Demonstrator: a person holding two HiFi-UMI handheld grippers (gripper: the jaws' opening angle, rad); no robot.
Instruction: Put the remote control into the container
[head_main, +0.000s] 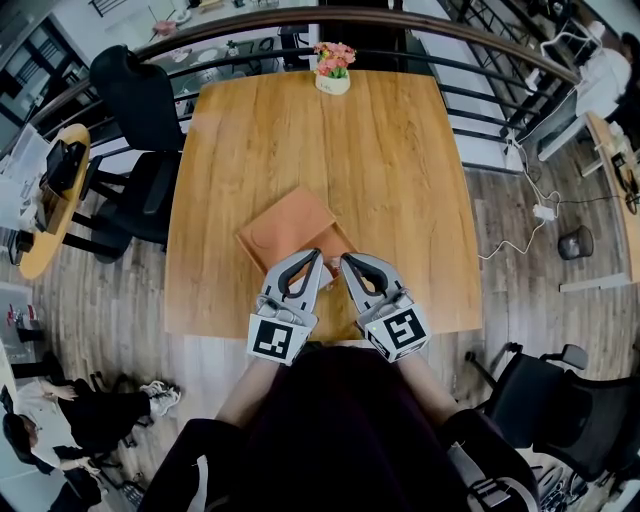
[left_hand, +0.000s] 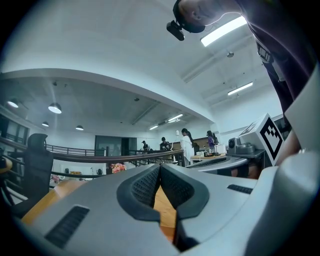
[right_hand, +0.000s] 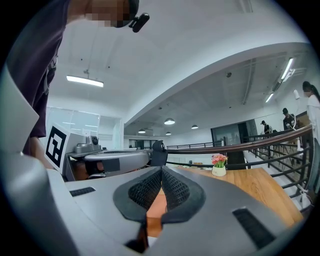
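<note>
Wooden table (head_main: 400, 180), open office. My left gripper (head_main: 316, 255) and right gripper (head_main: 346, 262) are pressed together, empty, beside the orange container (head_main: 290, 228). No remote control shows; presumably light, rigid, slick: pinch its long sides.

No legible text, label or number anywhere.

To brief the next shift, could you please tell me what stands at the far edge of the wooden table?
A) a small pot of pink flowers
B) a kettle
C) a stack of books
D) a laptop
A: the head view shows a pot of pink flowers standing at the far edge of the table.
</note>
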